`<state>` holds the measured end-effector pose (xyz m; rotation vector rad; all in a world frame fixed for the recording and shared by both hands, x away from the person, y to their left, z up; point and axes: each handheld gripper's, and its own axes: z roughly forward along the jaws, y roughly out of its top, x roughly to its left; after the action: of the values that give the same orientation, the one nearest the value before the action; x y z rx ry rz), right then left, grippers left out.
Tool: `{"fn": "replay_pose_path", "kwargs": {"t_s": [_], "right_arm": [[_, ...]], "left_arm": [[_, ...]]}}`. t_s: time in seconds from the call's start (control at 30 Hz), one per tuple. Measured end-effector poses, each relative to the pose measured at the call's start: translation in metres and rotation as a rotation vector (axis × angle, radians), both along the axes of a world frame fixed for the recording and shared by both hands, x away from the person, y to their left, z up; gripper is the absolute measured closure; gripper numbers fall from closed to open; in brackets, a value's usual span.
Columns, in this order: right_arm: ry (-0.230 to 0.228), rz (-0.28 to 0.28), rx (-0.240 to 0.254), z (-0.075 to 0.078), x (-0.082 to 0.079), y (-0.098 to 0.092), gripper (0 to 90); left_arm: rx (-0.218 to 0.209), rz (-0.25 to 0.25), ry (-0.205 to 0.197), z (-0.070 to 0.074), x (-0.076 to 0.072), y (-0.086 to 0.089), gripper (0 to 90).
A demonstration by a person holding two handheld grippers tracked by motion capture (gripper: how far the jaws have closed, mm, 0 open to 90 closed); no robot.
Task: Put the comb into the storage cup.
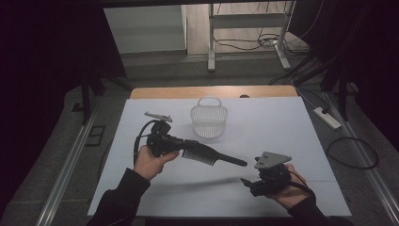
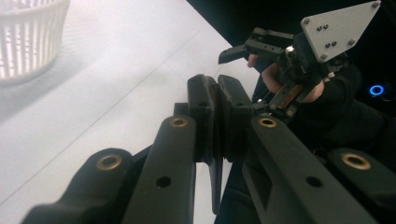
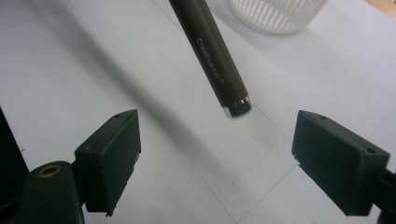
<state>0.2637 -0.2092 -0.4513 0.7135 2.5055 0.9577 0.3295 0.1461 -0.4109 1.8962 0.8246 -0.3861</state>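
A black comb with a long round handle hangs level above the white table cover. My left gripper is shut on its toothed end; in the left gripper view the jaws pinch the thin comb edge. The handle points toward my right gripper, which stands open just short of the handle's tip, jaws wide apart with nothing between them. The right gripper also appears beyond the left jaws.
A white slatted basket stands upright at the back middle of the cover, also seen as the basket and the basket. A power strip and cables lie on the floor at the right.
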Motion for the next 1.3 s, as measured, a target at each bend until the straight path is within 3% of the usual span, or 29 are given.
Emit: {"fn": "replay_pose_path", "kwargs": {"t_s": [0.13, 0.33, 0.57, 0.87, 1.3], "right_arm": [[0.021, -0.024, -0.006, -0.002, 0.002, -0.004, 12.2], [0.086, -0.06, 0.002, -0.004, 0.004, -0.012, 7.4], [0.147, -0.102, -0.034, -0.01, 0.006, -0.023, 3.4], [0.164, -0.129, -0.028, -0.011, 0.005, -0.032, 1.8], [0.175, -0.165, -0.032, -0.015, 0.002, -0.046, 0.7]], "left_arm": [[0.014, 0.005, -0.007, 0.003, 0.003, 0.001, 84.2], [0.027, 0.021, -0.018, 0.01, 0.008, 0.005, 84.2], [0.031, 0.047, -0.032, 0.019, 0.013, 0.016, 84.2], [0.037, 0.074, -0.054, 0.029, 0.018, 0.026, 84.2], [0.05, 0.123, -0.051, 0.041, 0.029, 0.037, 84.2]]}}
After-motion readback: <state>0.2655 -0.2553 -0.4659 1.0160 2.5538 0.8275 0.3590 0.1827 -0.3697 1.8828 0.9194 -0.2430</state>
